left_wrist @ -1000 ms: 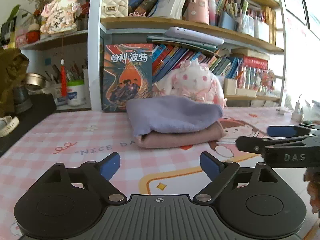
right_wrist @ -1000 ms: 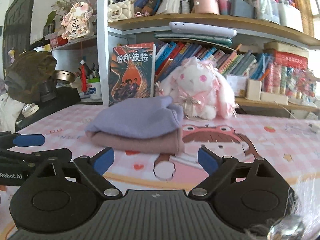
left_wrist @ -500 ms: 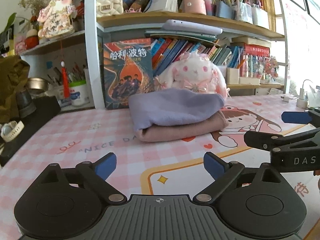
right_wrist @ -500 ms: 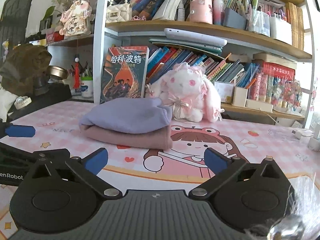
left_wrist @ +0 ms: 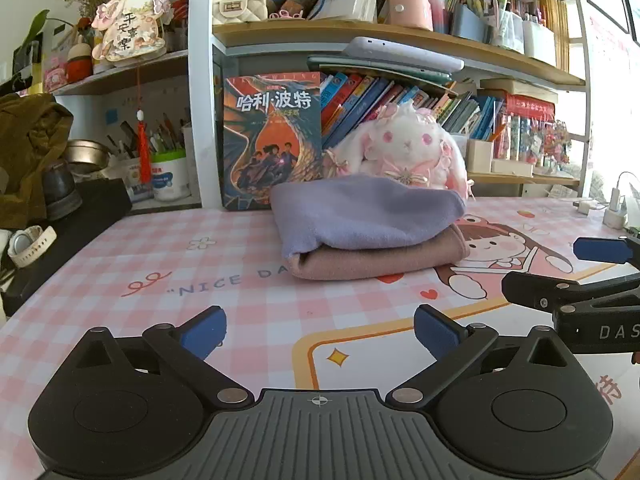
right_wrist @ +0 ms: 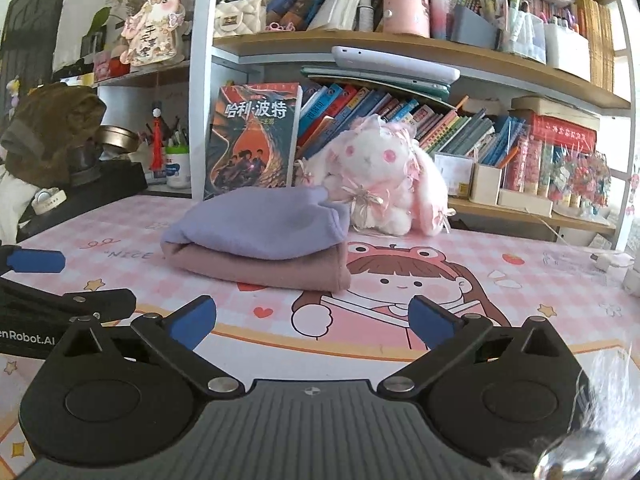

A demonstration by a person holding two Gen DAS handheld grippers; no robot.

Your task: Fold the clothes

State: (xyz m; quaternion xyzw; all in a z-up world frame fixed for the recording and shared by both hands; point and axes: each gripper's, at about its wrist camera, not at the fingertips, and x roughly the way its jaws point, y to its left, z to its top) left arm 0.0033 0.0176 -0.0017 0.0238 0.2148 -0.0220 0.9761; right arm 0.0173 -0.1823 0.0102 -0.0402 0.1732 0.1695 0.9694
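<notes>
A folded lilac garment (left_wrist: 360, 216) lies on top of a folded dusty-pink garment (left_wrist: 380, 260) on the pink checked desk mat (left_wrist: 160, 272). My left gripper (left_wrist: 320, 328) hovers over the mat in front of the stack; its jaws are opening, with nothing between them. My right gripper (right_wrist: 312, 322) is open and empty, also short of the lilac garment (right_wrist: 260, 224) and the pink garment (right_wrist: 272, 270). Each wrist view shows the other gripper's fingers (left_wrist: 600, 251) (right_wrist: 36, 261) at its edge.
Behind the stack sit a white and pink plush rabbit (left_wrist: 408, 152) and an upright book (left_wrist: 272, 140), below crowded bookshelves (left_wrist: 360, 32). A black box with a watch (left_wrist: 28, 240) borders the mat on the left. A charger and cable (left_wrist: 612, 212) lie far right.
Both grippers' jaws have spread a little wider. The folded stack has not moved, and neither gripper has shifted noticeably.
</notes>
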